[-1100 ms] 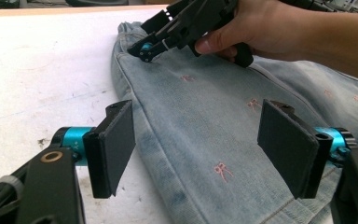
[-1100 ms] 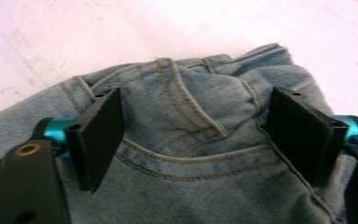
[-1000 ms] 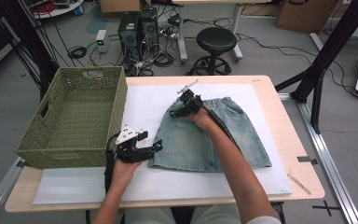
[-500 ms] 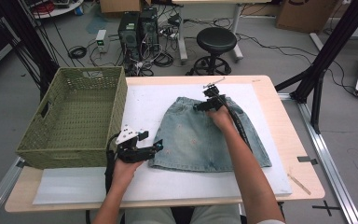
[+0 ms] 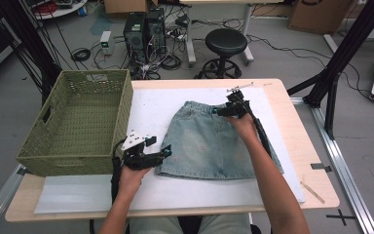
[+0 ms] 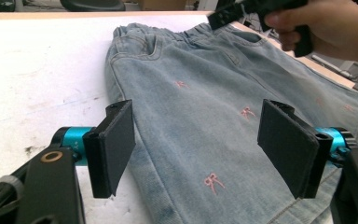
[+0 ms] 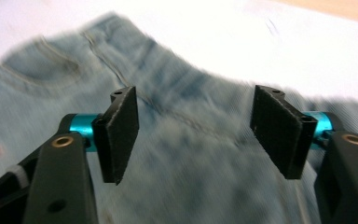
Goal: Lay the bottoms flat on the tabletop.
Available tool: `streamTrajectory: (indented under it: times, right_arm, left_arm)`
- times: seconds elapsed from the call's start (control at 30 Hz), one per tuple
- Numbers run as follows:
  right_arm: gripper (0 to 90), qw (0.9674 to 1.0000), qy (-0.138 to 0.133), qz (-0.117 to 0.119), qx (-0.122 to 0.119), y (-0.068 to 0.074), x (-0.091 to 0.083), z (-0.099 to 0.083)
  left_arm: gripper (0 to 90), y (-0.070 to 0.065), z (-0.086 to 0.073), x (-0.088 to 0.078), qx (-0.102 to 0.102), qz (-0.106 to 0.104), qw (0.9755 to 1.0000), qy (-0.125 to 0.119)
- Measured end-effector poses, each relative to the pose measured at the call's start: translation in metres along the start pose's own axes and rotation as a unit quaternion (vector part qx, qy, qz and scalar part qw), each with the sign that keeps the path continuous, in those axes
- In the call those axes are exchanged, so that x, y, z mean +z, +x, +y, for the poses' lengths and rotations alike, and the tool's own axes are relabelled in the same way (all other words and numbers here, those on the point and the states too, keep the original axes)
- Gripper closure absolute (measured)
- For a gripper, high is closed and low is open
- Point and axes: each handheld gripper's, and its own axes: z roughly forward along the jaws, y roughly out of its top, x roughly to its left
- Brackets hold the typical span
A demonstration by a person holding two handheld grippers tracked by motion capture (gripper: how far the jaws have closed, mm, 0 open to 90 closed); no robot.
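Faded light-blue denim skirt (image 5: 214, 144) lies flat on the white sheet (image 5: 151, 109), just right of the green woven basket (image 5: 80, 122). Left gripper (image 5: 163, 152) at the skirt's near-left hem corner, jaws apart, nothing clamped. Right gripper (image 5: 222, 110) over the skirt's waistband, jaws apart, just been closing, denim below them, not gripped.

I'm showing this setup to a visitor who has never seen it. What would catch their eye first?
Most likely the pale denim skirt spread flat on the white sheet in the middle of the table. Next, the two hand-held tools over it: the left gripper at the skirt's near left hem corner, jaws open, and the right gripper over the waistband, jaws just closing slightly with nothing pinched. A big green basket stands at the left.
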Motion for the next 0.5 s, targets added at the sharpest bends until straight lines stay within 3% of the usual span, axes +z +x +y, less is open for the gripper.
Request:
streamTrajectory:
  times: [0.03, 0.1, 0.23, 0.33, 0.4, 0.43, 0.5]
  right_arm:
    - [39.4, 1.0, -0.001, -0.002, -0.006, 0.0, -0.002, -0.004]
    - [39.8, 0.9993, 0.024, 0.005, -0.028, 0.004, -0.003, -0.012]
    - [39.5, 0.9957, 0.074, -0.025, -0.049, 0.008, 0.015, -0.023]
    - [38.6, 0.9974, 0.063, -0.005, -0.034, 0.001, 0.017, -0.025]
    - [37.3, 0.9989, 0.043, 0.017, -0.009, -0.009, 0.005, -0.024]
    - [37.7, 0.9997, 0.022, 0.013, 0.003, -0.014, -0.005, -0.025]
    - [41.3, 0.9998, 0.004, -0.021, 0.005, -0.026, -0.021, -0.027]
  left_arm:
    - [27.4, -0.001, 0.0, 0.0, 0.001, -0.001, 1.0, -0.001]
    - [27.4, -0.001, 0.0, 0.0, 0.0, 0.0, 1.0, -0.003]
    - [27.4, -0.003, 0.001, -0.001, 0.0, 0.0, 1.0, -0.002]
    - [27.4, -0.004, 0.002, -0.002, 0.0, 0.001, 1.0, -0.004]
    - [27.4, -0.003, 0.002, -0.002, -0.002, 0.001, 1.0, -0.006]
    - [27.4, -0.003, 0.002, -0.001, -0.003, 0.0, 1.0, -0.007]
    - [27.4, -0.003, 0.002, 0.0, -0.004, 0.0, 1.0, -0.006]
